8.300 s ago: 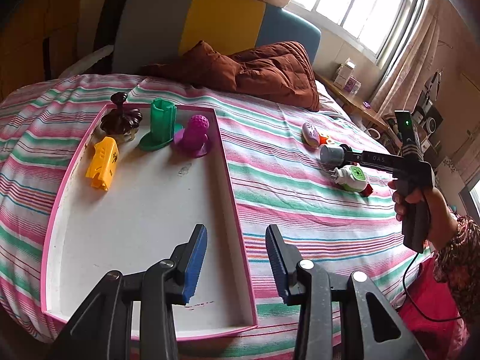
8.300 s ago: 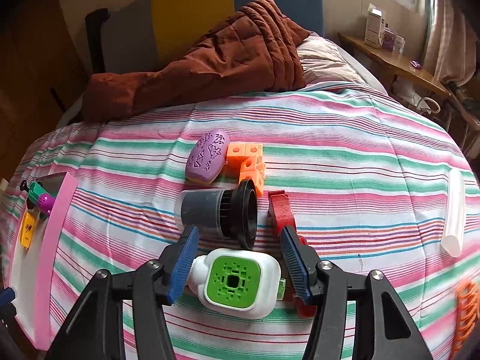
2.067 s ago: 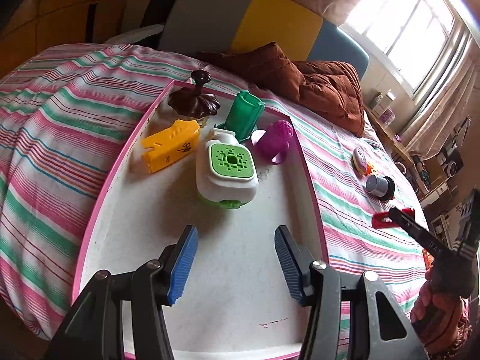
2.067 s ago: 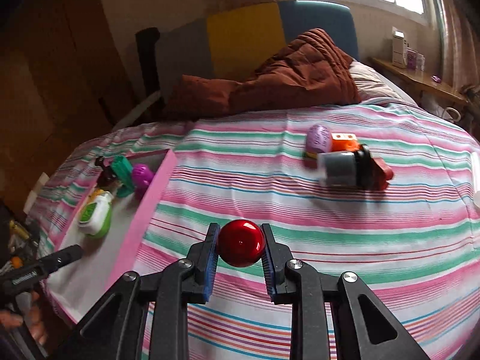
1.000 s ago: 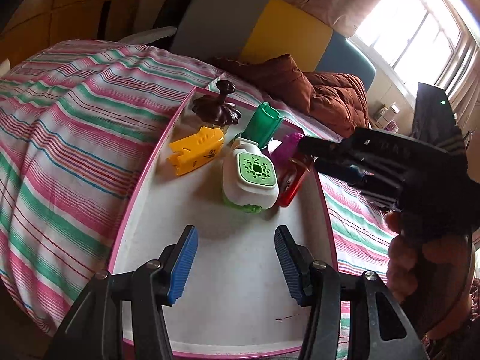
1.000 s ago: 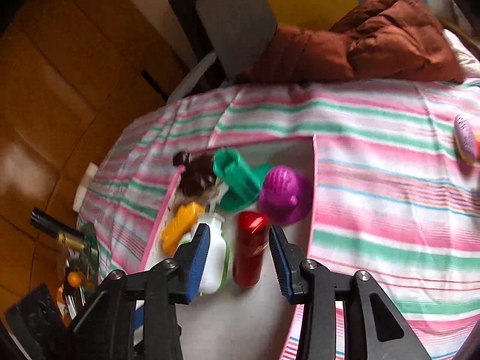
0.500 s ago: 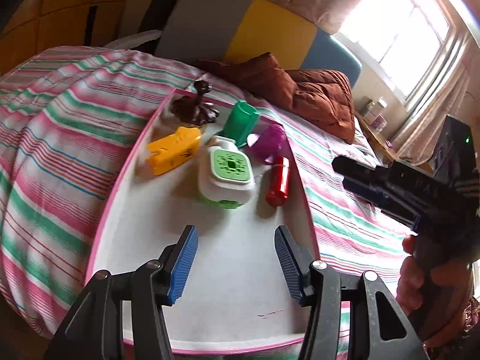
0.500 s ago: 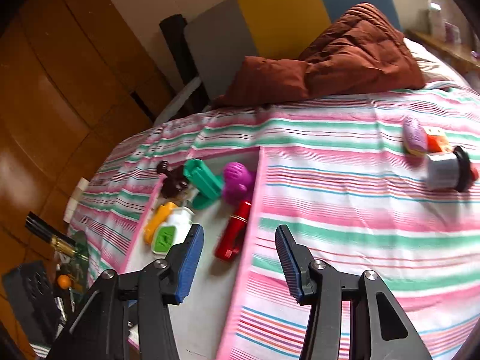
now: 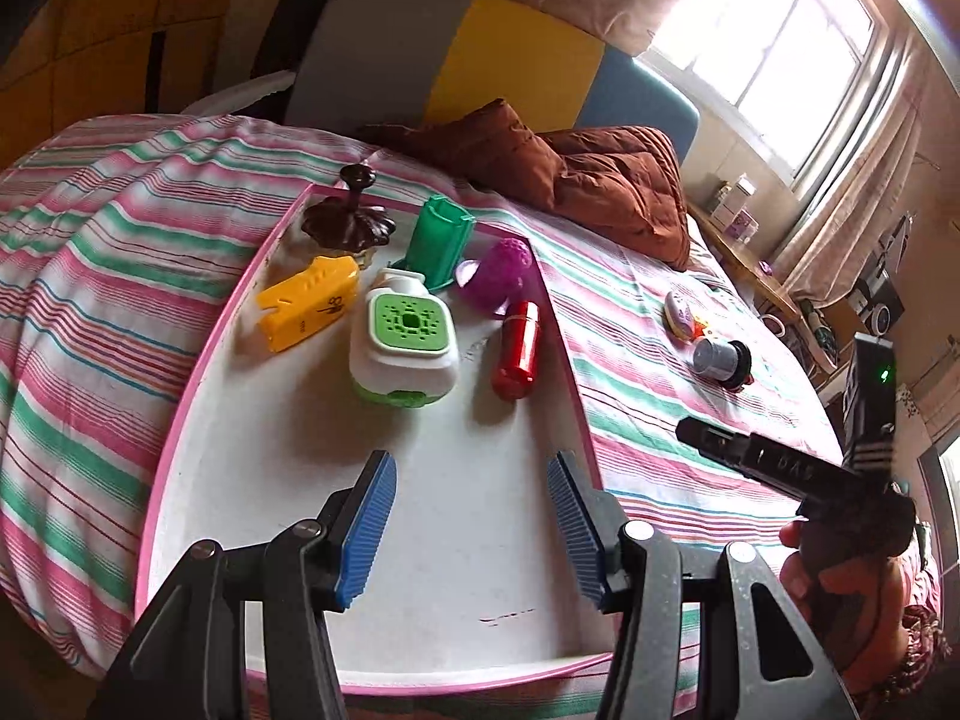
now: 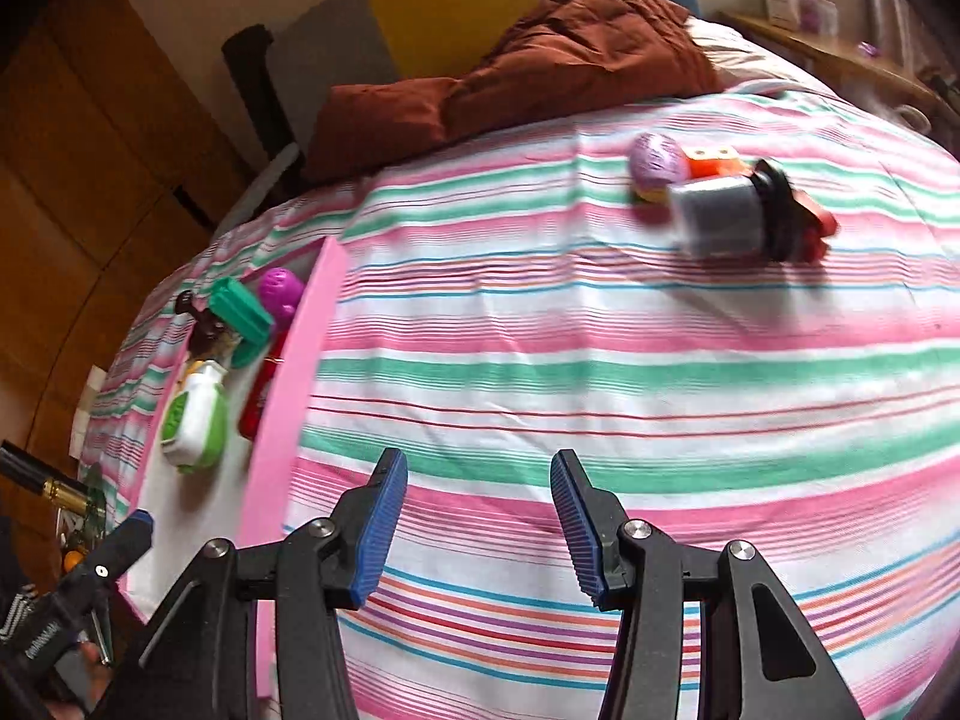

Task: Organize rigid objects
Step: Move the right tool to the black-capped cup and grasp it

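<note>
In the tray [image 9: 198,372], six objects lie sorted; on the bed [image 10: 600,372], four remain, both hand-held grippers [image 9: 471,513] [image 10: 477,519] apart and empty.

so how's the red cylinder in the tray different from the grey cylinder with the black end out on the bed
The glossy red cylinder lies inside the pink-rimmed white tray, while the grey cylinder with the black flared end lies on the striped bedspread, outside it. The red one is slim with rounded ends; the grey one is stubbier, with a wider black collar. Both lie on their sides, and neither is held.
</note>
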Motion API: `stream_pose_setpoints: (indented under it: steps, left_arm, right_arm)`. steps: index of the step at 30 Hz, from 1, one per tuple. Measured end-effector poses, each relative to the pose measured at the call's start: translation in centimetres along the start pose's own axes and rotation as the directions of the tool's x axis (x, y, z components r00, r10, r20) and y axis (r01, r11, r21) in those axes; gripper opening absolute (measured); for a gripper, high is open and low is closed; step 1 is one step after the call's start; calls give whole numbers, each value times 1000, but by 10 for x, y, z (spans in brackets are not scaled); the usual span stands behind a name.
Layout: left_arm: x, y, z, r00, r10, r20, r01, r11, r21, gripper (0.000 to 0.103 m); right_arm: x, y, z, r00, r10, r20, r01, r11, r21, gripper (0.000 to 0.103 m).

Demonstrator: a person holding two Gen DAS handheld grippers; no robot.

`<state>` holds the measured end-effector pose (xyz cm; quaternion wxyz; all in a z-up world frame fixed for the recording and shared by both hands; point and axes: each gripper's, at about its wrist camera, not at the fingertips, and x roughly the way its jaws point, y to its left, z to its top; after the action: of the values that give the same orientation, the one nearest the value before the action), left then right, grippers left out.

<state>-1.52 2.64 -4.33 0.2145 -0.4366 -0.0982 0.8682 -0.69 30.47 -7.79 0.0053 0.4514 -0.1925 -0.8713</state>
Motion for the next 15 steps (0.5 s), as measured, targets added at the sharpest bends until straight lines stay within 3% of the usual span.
stream_pose_setpoints:
  steps: [11,15]
  left_arm:
    - [5,-32,-3,999,-26,-30,28,996,80,54]
    - [8,-44,-5,999,-31,-41,35,993,111,54]
  right_arm:
    - [-17,-65,28,992,-103,72,98,993,69,51]
    - [-22,-77,54,979,-161,123,153,985,73,58]
